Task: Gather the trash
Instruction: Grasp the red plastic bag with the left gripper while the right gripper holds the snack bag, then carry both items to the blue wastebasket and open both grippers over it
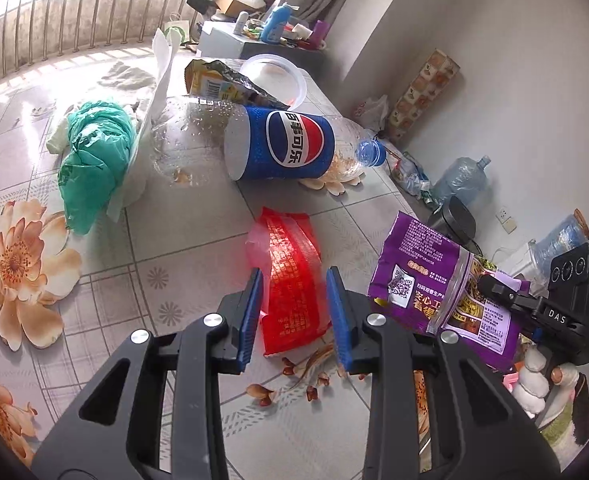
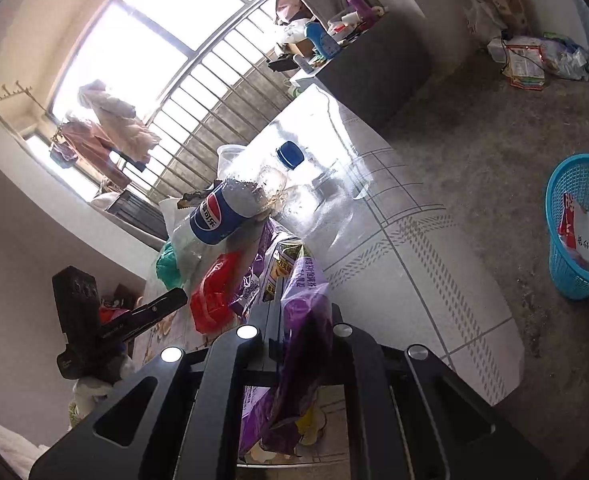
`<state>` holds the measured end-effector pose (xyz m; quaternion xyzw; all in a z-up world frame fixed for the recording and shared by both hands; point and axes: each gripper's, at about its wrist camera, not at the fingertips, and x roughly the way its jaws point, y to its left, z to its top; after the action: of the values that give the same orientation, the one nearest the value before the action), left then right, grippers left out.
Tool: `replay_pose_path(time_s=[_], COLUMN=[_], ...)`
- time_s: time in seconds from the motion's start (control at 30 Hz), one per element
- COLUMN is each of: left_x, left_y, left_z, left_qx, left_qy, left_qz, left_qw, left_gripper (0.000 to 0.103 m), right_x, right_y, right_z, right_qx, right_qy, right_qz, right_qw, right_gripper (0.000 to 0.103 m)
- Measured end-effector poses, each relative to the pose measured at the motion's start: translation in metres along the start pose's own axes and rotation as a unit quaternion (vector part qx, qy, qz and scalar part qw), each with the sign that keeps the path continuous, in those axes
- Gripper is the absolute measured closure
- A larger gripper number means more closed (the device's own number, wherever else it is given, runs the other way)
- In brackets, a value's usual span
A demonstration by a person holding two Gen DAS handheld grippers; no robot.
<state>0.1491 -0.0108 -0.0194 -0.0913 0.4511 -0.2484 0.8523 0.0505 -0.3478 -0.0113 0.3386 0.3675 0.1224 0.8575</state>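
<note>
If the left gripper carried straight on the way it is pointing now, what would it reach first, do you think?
Most likely the red plastic wrapper: it lies on the table directly between and ahead of the open left gripper. Depth is hard to judge, but nothing else appears in front of it.

Room clutter around the table [image 1: 198, 248]

The table wears a tile-patterned cloth printed with a large peach flower [image 1: 18, 264]. Beyond its far end stands a low cabinet [image 1: 230, 42] crowded with small items, a blue figurine-shaped bottle [image 1: 278, 20] among them. Behind that runs a barred window [image 2: 198, 92], with pink clothes [image 2: 110, 120] hanging beside it. To the table's right side, against the white wall, lean a patterned box [image 1: 424, 92] and a big clear water jug [image 1: 464, 176] lying on the floor, near a wall socket [image 1: 508, 218]. The floor [image 2: 474, 128] there is bare grey concrete.
</note>
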Motion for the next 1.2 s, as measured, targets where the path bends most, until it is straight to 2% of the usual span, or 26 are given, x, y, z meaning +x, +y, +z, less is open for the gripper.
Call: replay_pose_path(time_s=[0.27, 0.53, 0.6, 0.77, 0.97, 1.2], left_x=[0.021, 0.019, 0.02, 0.02, 0.007, -0.01], left_y=[0.001, -0.016, -0.021, -0.027, -0.037, -0.07], left_z=[-0.002, -0.005, -0.006, -0.006, -0.004, 0.012], left_qx=[-0.013, 0.017, 0.029, 0.044, 0.055, 0.092], left_qy=[0.042, 0.026, 0.025, 0.022, 0.005, -0.02], left_qz=[0.02, -0.001, 0.001, 0.007, 0.004, -0.025], left_qw=[0.9988, 0.9995, 0.9993, 0.9988, 0.9984, 0.9952], left_gripper=[0.073, 0.074, 0.081, 0.087, 0.095, 0.095], right_x=[0.017, 0.021, 0.022, 0.018, -0.001, -0.046], right_y=[-0.002, -0.006, -0.006, -0.004, -0.006, -0.02], right_z=[-0.001, -0.005, -0.005, -0.005, 0.001, 0.016], right_qx=[0.004, 0.011, 0.01, 0.008, 0.019, 0.039], right_qy=[0.012, 0.02, 0.021, 0.016, -0.004, -0.065], right_qz=[0.01, 0.016, 0.017, 0.026, 0.055, 0.066], right_qw=[1.0, 1.0, 1.0, 1.0, 0.998, 0.995], right_gripper=[0.095, 0.095, 0.095, 0.095, 0.095, 0.095])
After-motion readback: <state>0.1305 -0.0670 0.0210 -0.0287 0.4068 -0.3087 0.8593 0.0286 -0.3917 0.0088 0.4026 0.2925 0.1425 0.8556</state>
